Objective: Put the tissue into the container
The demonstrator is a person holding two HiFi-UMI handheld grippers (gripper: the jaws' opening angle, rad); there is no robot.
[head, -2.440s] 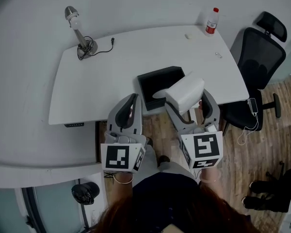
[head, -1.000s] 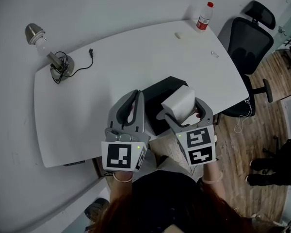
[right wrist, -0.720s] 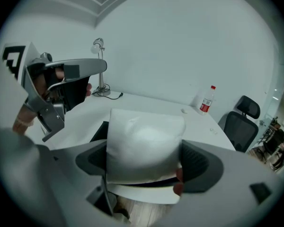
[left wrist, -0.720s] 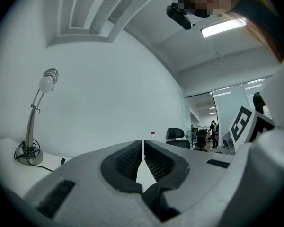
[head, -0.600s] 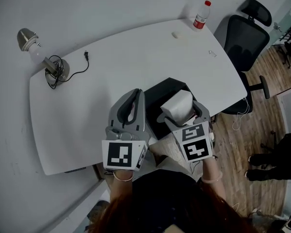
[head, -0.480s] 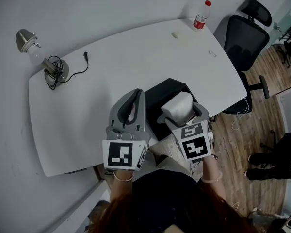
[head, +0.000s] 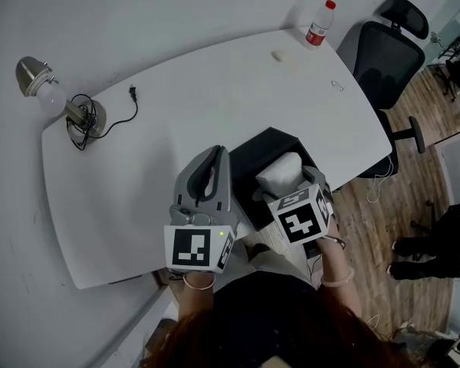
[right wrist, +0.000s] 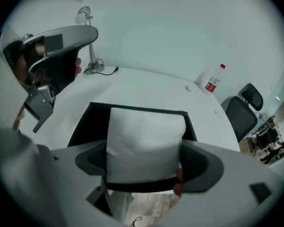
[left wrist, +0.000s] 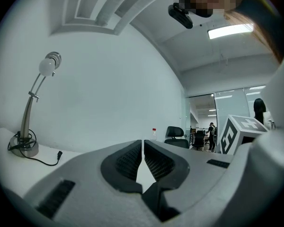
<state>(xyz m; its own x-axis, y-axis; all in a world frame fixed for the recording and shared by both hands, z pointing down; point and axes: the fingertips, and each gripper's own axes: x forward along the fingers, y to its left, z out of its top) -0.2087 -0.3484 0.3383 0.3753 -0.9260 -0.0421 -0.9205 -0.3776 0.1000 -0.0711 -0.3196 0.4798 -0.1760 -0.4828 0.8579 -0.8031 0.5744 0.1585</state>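
A white tissue pack (right wrist: 144, 143) is clamped between the jaws of my right gripper (right wrist: 143, 162), held over the open black container (right wrist: 83, 126) at the table's near edge. In the head view the tissue pack (head: 280, 172) hangs just above the black container (head: 253, 153), with the right gripper (head: 285, 182) tilted down toward it. My left gripper (head: 211, 169) hovers beside the container's left wall, shut with nothing in it; in its own view the left gripper (left wrist: 143, 159) points at the far wall, its pads touching.
A white table (head: 176, 106) carries a desk lamp (head: 50, 98) with a loose cord at the far left and a red-capped bottle (head: 319, 23) at the far right. A black office chair (head: 387, 52) stands to the right of the table.
My right gripper has tipped downward and lowered the tissue pack closer into the container's opening. The left gripper has barely shifted.
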